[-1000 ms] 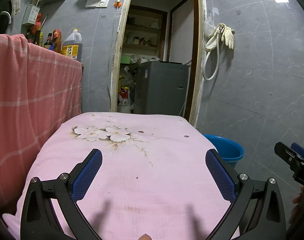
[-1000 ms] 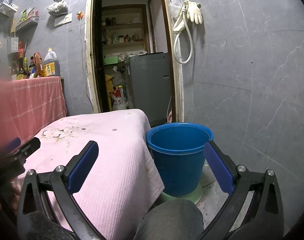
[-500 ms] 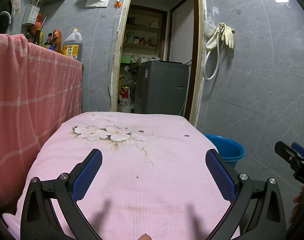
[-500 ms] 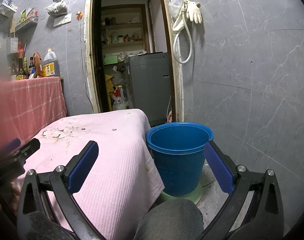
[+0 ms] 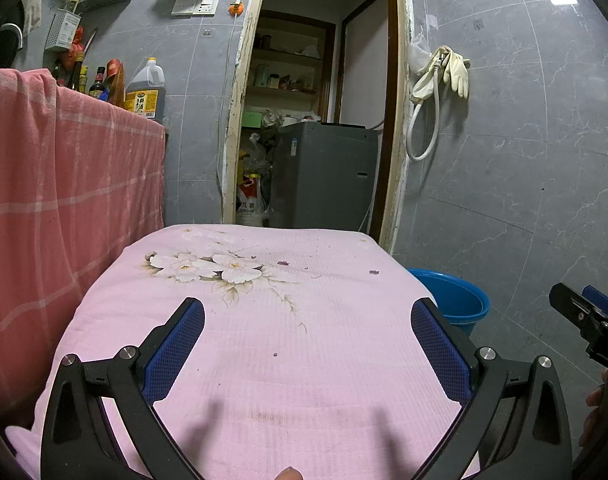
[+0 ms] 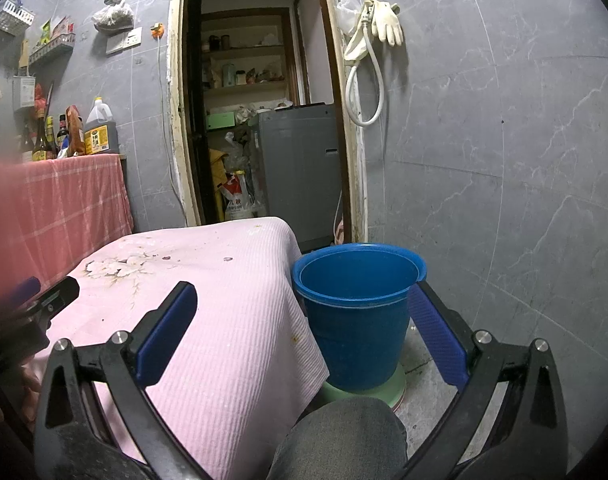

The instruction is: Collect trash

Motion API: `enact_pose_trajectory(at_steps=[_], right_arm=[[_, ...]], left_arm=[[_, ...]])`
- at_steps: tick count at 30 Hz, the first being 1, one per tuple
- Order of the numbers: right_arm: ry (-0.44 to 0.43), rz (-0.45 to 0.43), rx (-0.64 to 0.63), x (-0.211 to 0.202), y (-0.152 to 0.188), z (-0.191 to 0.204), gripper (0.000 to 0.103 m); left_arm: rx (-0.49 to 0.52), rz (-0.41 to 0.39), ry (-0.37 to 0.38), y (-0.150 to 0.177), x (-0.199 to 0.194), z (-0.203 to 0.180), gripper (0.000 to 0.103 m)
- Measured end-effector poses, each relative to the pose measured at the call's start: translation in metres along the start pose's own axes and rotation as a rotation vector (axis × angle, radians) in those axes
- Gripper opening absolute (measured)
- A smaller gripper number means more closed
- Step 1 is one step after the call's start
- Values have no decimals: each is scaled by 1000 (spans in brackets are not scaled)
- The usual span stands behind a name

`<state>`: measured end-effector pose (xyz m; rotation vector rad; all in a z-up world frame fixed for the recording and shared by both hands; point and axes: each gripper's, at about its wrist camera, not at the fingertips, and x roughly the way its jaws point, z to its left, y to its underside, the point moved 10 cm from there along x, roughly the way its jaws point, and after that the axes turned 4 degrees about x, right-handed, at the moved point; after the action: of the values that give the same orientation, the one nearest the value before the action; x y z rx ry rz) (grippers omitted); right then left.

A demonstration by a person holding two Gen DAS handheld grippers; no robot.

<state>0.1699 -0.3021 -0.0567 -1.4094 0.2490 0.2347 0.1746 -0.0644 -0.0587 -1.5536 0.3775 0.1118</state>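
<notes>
- Left wrist view: the left tool hangs with its fingers spread wide and nothing between them, low over the near part of a worktop draped in a pink floral cloth.
- The trash on show is small: dark scraps lie past the printed flowers, toward the far edge of the cloth, with another fleck to their right near the corner. They sit ahead of the left tool and well apart from it.
- Right wrist view: the right tool, also spread and empty, faces the blue bucket standing on the floor just beside the worktop's right edge.
- Judgement: the left tool is better lined up with the scraps, needing a straight reach forward, while the bucket lies to the right of them.
- The scraps are too small to tell any long axis.
</notes>
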Motion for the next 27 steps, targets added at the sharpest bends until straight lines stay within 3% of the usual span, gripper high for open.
enact_pose_trajectory(at_steps=[27], right_arm=[[2,5,7,-1,4,2,103]], left_arm=[[-2,1,-2,1,-1,5,101]])
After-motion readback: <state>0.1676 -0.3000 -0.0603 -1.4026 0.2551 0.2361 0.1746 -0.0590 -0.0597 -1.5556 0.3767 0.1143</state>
